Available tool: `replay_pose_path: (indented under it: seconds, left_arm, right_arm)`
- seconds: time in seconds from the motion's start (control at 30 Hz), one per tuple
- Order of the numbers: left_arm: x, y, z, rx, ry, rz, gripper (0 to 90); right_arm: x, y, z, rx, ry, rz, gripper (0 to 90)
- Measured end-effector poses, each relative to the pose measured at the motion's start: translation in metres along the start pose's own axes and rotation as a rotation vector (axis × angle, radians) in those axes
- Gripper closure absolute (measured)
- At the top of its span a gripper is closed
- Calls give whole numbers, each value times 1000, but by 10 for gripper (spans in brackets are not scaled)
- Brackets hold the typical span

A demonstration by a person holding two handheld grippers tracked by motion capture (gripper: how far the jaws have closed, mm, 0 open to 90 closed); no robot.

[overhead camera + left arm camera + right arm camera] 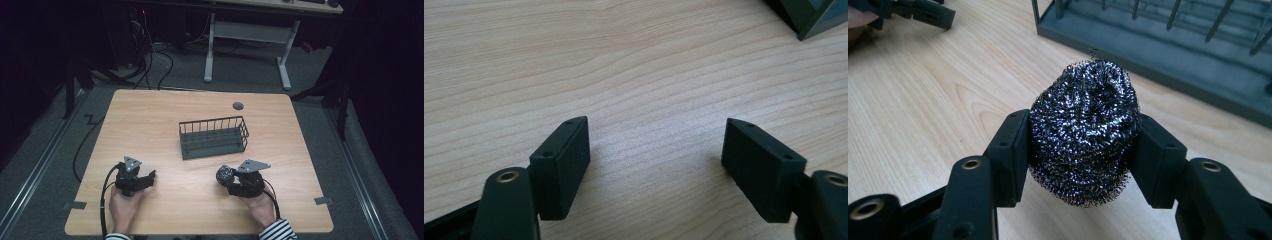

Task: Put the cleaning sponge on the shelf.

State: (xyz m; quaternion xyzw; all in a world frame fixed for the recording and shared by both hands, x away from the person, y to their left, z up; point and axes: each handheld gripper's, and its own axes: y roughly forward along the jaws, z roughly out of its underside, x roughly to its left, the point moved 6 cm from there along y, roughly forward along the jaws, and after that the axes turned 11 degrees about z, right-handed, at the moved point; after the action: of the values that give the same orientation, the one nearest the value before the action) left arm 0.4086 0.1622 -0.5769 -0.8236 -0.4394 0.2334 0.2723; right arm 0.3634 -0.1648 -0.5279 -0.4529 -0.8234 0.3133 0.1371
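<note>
On the pale wood-grain rectangular table (200, 210), largest element of the scene, stands a dark grey wire basket with a solid floor (214, 137), near the middle and beyond both hands; nearer the person, the right gripper (1083, 140) has its two black jaws pinched on either flank of a round, dark, glittering steel-wire scouring ball (1084, 132), which sits just short of the basket's near wall, low over the table; whether it rests on the wood cannot be told; the left gripper (656, 150) hovers close to bare wood with jaws spread and nothing between them. Judged from its coiled mesh, the ball should be light, springy and compressible, rough enough not to slip; a grip across its widest girth, as shown, seems soundest, since loose strands may snag on the basket's bars.
</note>
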Motion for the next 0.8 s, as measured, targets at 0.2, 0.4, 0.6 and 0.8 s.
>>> replay_pose_path:
  seconds: [0.2,0.4,0.6,0.8]
  left_arm:
    - [0,0,0,0,0,0,280]
    - [0,0,0,0,0,0,280]
    - [0,0,0,0,0,0,281]
    - [0,0,0,0,0,-1,281]
  right_arm:
    - [-1,1,-11,2,0,-19,471]
    - [-5,-3,-19,-5,8,-34,473]
    - [-13,-10,-29,-18,15,-36,473]
    - [-20,-17,-37,-34,25,-48,473]
